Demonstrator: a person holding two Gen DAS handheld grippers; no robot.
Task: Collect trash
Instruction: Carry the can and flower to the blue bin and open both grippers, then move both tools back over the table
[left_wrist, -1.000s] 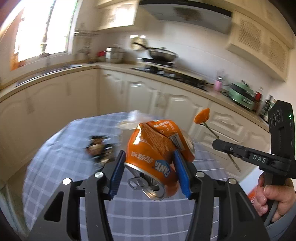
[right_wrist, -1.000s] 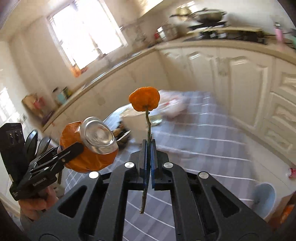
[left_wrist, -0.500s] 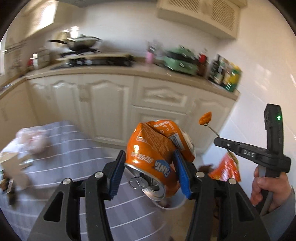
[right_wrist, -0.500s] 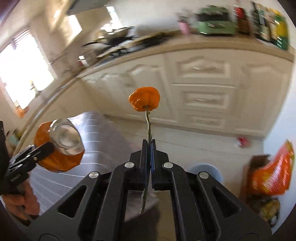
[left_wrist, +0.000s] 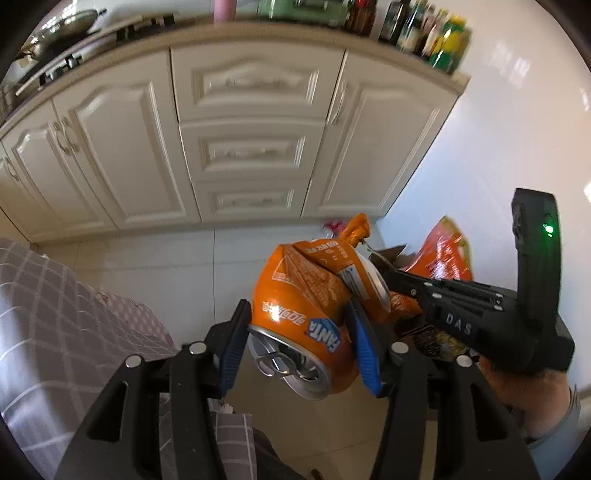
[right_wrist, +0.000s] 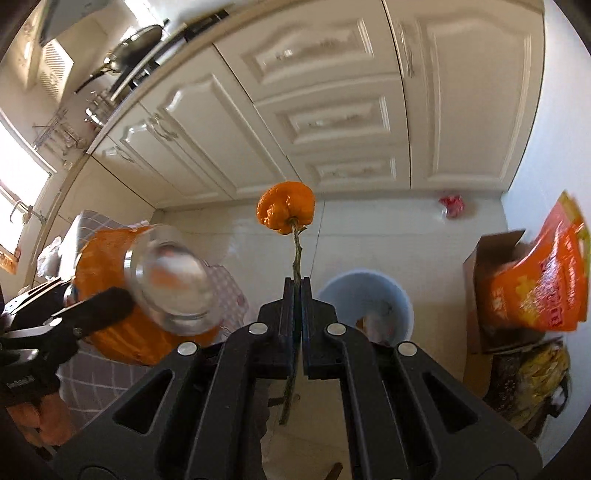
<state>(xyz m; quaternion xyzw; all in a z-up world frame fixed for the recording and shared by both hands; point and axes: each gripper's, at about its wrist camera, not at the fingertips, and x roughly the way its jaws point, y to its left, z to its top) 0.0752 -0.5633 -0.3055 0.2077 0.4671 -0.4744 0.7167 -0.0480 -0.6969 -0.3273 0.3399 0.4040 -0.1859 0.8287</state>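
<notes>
The crushed orange Fanta soda can (left_wrist: 310, 314) sits clamped between the blue pads (left_wrist: 364, 350) of the left gripper (left_wrist: 299, 350), its pull-tab end facing back toward the camera and its dented body pointing out over the pale tiled floor (left_wrist: 155, 266). In the right wrist view the same can shows at about nine o'clock, shiny base (right_wrist: 170, 280) forward (blurred, so the print is unreadable).

The right gripper (right_wrist: 294, 295) has its jaws pressed together on the thin green-brown stem (right_wrist: 296, 254) of a wilted orange flower (right_wrist: 286, 206), the bloom standing upright above the fingertips and the stem's lower end hanging down below them. From the left wrist view that gripper reaches in from three o'clock, and the orange bloom (left_wrist: 356, 229) peeks out just behind the can.

Below and beyond the right gripper, at roughly four o'clock from the flower, a round pale-blue plastic bin (right_wrist: 365, 299) stands on the floor with some scraps visible inside. Further toward three o'clock a brown cardboard box (right_wrist: 487, 258) holds an orange printed plastic bag (right_wrist: 539, 280), near the white wall. A small red wrapper (right_wrist: 452, 205) lies on the floor by the base of the cream panelled cabinets (right_wrist: 332, 122). At eight o'clock in the left wrist view, a grey checked tablecloth (left_wrist: 55, 332) drapes over the table edge.
</notes>
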